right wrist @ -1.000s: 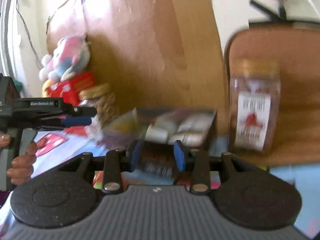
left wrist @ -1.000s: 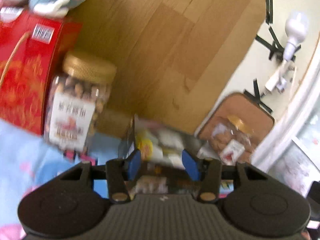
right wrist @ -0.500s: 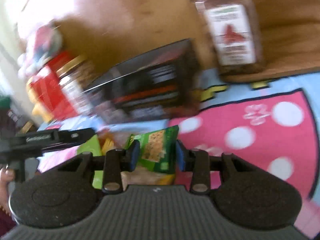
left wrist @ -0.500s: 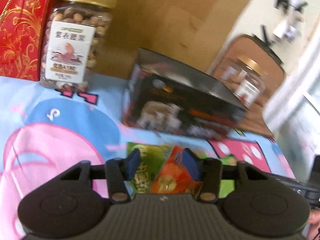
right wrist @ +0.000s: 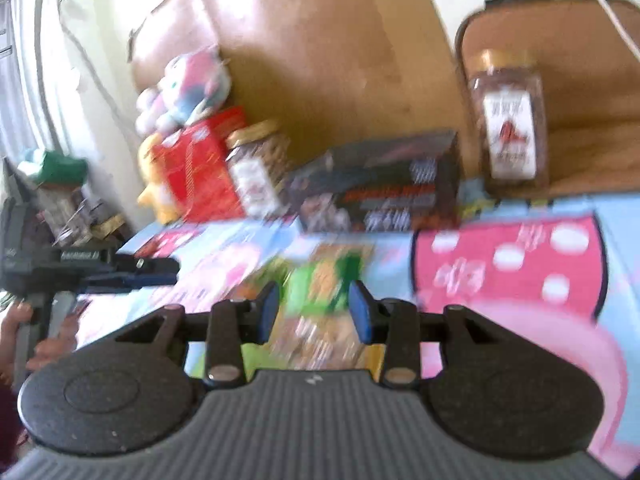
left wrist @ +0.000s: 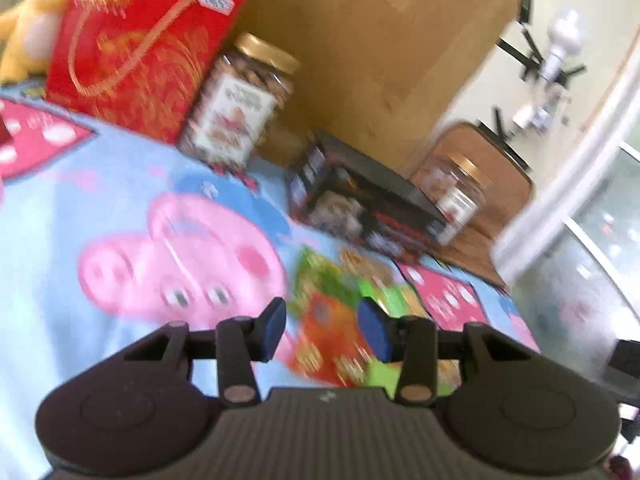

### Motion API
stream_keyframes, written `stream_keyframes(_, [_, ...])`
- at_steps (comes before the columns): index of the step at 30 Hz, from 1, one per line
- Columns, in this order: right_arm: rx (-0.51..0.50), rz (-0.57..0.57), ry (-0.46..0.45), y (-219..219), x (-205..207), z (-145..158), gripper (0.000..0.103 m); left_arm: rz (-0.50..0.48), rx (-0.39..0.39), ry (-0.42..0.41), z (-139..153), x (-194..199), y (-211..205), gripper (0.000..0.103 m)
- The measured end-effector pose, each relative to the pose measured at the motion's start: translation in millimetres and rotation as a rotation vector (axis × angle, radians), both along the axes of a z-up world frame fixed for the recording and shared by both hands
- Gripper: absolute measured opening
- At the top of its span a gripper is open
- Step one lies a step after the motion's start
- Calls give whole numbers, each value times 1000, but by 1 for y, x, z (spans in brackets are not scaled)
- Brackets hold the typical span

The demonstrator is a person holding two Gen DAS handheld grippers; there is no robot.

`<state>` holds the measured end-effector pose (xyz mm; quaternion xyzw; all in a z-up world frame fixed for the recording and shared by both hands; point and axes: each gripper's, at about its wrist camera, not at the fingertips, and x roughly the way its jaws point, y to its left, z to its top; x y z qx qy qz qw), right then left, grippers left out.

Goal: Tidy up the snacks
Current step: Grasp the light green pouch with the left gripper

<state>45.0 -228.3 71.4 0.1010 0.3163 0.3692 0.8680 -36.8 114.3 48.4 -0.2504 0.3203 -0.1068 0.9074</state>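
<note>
Green and orange snack packets point(left wrist: 340, 312) lie in a small pile on the cartoon-print mat point(left wrist: 120, 208); they also show in the right wrist view point(right wrist: 320, 304). My left gripper point(left wrist: 322, 330) is open above the near edge of the pile. My right gripper point(right wrist: 314, 312) is open over the same pile from the other side. A black snack box point(left wrist: 360, 208) stands behind the pile, also in the right wrist view point(right wrist: 380, 192). Both views are blurred.
A gold-lidded nut jar point(left wrist: 240, 108) and a red gift box point(left wrist: 132, 52) stand at the back left. A second jar point(right wrist: 508, 120) stands on a brown board right of the black box. Plush toys point(right wrist: 188, 80) sit on the red box. A wooden panel backs everything.
Both grippers have pulled back and tilted up from the packet pile, so more of the mat, jars and boxes shows. Both stay open.
</note>
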Motion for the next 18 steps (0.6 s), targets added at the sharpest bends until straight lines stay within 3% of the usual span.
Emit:
stream_keyframes(4, [-12,30,73,-6,-16,-15,42,-94,-44,43,-16,-1,-20,46])
stream_keyframes(7, [-23,40,102,-3,-19,-21,43,-141,-78,83,-28,6,-34,62])
stream_keyframes(11, [-45,99,101,14,-22,-32,44,-186,-183,115,-38,10,-43,59])
stream_keyframes(14, [-43,80,77,14,-28,-32,45,-176,-174,96,-34,1,-46,57])
stream_keyframes(18, [-10,81,79,10,-26,-34,46,-186,-331,53,-31,-3,-29,57])
